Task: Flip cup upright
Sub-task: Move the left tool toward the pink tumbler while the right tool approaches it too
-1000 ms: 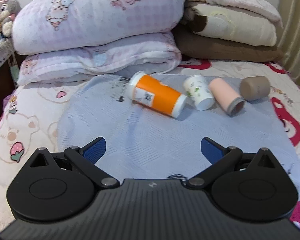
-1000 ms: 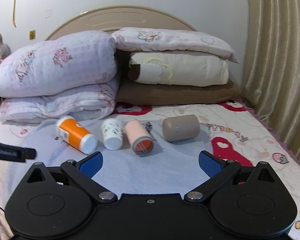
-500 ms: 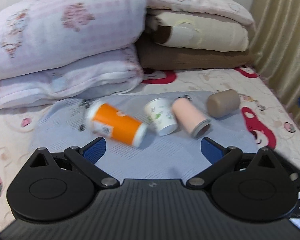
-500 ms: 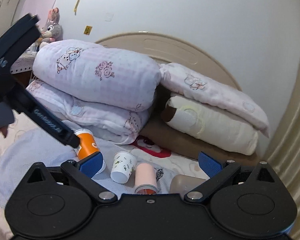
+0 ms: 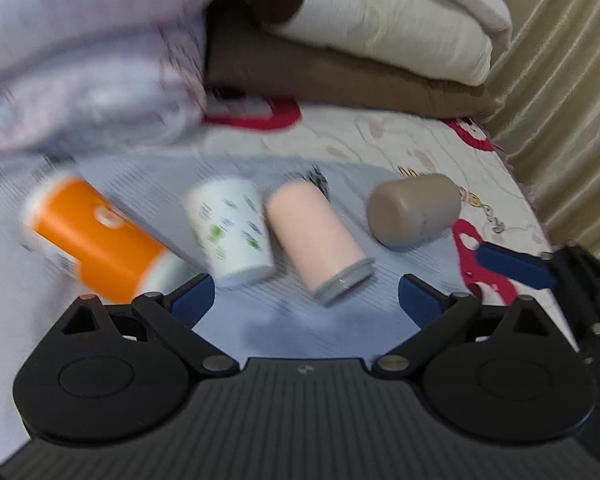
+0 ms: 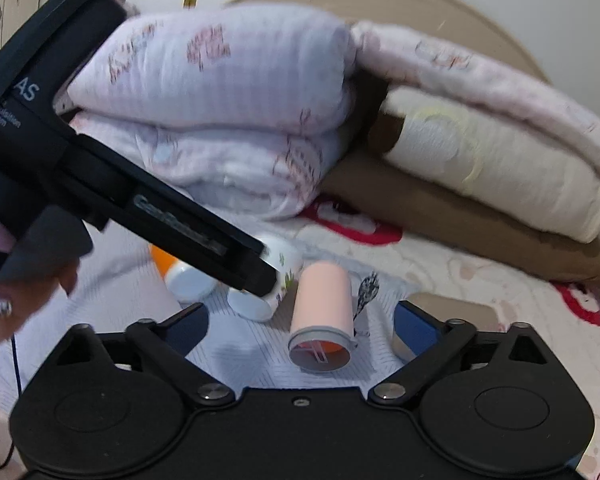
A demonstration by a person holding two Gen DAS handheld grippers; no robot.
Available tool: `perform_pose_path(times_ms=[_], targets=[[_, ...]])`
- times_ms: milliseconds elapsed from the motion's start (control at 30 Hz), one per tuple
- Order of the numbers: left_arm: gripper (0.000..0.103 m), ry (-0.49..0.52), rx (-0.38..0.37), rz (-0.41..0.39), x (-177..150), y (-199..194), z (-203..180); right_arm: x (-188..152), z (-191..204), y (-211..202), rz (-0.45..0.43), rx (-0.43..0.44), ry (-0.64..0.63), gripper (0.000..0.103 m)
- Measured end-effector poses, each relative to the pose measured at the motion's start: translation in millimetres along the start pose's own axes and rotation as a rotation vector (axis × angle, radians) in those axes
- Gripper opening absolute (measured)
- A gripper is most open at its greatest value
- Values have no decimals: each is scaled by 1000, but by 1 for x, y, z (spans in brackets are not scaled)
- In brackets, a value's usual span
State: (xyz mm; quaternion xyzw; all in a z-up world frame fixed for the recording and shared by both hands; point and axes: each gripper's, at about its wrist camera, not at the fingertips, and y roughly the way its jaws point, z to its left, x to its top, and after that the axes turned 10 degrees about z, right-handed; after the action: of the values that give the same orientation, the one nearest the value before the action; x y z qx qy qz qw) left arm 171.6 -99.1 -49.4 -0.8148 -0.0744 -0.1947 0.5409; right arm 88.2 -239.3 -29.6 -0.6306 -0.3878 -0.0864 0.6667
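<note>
Several cups lie on their sides on a pale blue cloth (image 5: 284,320): an orange cup (image 5: 96,240), a white printed cup (image 5: 232,232), a pink cup (image 5: 316,236) and a brown cup (image 5: 414,210). My left gripper (image 5: 306,300) is open and empty, just short of the white and pink cups. My right gripper (image 6: 300,324) is open and empty; the pink cup (image 6: 324,304) lies between its fingers, mouth toward the camera. The white cup (image 6: 276,272) and orange cup (image 6: 180,272) are partly hidden behind the left gripper's body (image 6: 100,168).
Folded quilts and pillows (image 6: 228,92) are stacked at the bed's head behind the cups. A curtain (image 5: 560,80) hangs at the right. The patterned bedsheet (image 5: 380,140) surrounds the cloth. The right gripper's finger (image 5: 512,266) shows at the right of the left view.
Both grippers have moved forward and down toward the cups, which appear larger. The left gripper has swung right, and its body now crosses the right wrist view. The cups have not moved.
</note>
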Motion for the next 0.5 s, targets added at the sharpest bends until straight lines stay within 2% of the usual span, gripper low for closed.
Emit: perform_pose_path(times_ms=[67, 167, 333, 433, 500], targets=[[97, -38, -39, 29, 6, 15, 3, 5, -4, 13, 39, 12, -18, 93], [90, -44, -62, 54, 14, 34, 3, 9, -13, 29, 70, 28, -23, 91], [69, -77, -149, 103, 22, 61, 1, 16, -24, 53, 126, 75, -74, 89], [62, -134, -200, 111, 25, 71, 8, 21, -34, 65, 169, 128, -86, 87], [61, -151, -216, 99, 29, 74, 11, 24, -39, 74, 197, 156, -69, 87]])
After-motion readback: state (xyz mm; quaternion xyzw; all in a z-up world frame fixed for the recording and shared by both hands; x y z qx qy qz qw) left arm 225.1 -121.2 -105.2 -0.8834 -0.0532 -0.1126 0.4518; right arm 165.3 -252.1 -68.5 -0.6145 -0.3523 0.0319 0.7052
